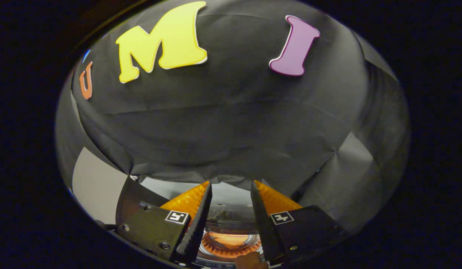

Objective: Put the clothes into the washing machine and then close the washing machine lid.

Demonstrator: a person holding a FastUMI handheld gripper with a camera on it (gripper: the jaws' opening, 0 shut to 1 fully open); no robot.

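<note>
- Gripper (230, 186) comes first: there is one, and it has two fingers (199, 220).
- The two fingers stand apart with a gap between them. Nothing is held in the gap, so the gripper is open and empty.
- Each finger has one small square marker (177, 216) on its base, so that makes two markers.
- The fingers point up toward one big black cloth wall (231, 123). The cloth has folds and creases in it.
- One washing machine (186, 185) sits low down, under and just past the fingers. Its pale top shows between the finger tips and off to the left side.
- One round opening (231, 244) of the machine shows low in the gap between the two fingers. It has a shiny ring around it.
- Inside that ring there is something orange (229, 239). It may be clothes, but it is too small and too hidden to say, and I cannot count the pieces.
- One pale panel (94, 183) stands on the left side, beside the machine and under the edge of the cloth.
- One small part of a hand (251, 261) shows at the very bottom, just under the round opening and next to the right finger.
</note>
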